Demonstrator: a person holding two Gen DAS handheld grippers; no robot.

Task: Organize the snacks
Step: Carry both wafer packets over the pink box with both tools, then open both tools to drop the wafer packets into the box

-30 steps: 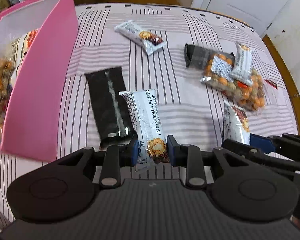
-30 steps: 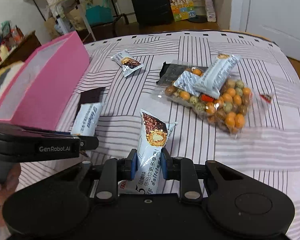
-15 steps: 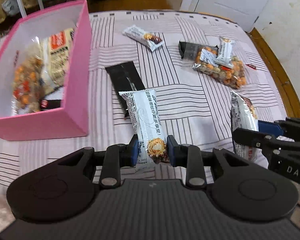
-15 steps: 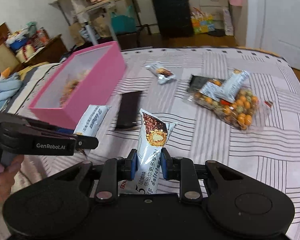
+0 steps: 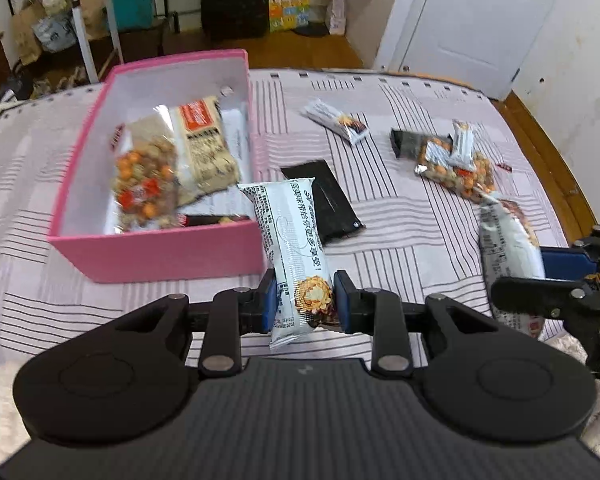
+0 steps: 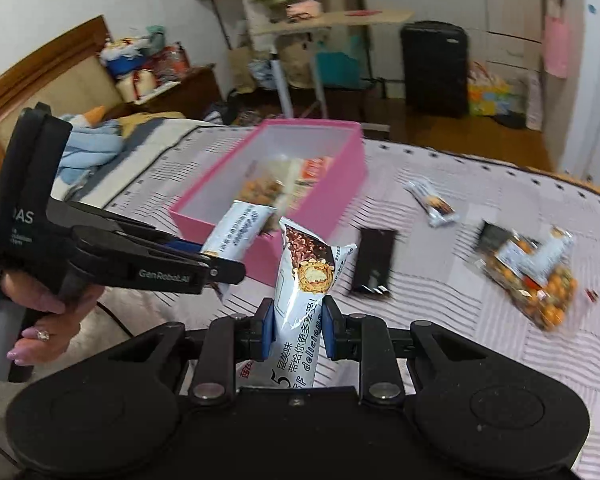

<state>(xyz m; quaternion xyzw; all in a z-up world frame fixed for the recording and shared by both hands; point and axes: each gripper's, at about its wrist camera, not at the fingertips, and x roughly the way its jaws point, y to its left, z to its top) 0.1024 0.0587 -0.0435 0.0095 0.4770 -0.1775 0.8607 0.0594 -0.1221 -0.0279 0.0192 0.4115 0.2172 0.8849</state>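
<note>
Two wafer bars: my left gripper (image 5: 303, 300) pinches one (image 5: 294, 246), my right gripper (image 6: 297, 326) another (image 6: 303, 304). Loose snacks lie far right, including a black packet (image 5: 325, 200) and a nut bag (image 5: 456, 170). Far left, the pink box (image 5: 168, 254) holds nut and cracker bags.

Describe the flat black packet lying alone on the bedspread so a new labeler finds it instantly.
Start at the pink box on the striped bedspread. Just off its right wall lies the flat black packet, lying apart from the other loose snacks. Unlike the white wrapped bar beyond it and the clear bag of nuts farther right, it is plain glossy black.
</note>
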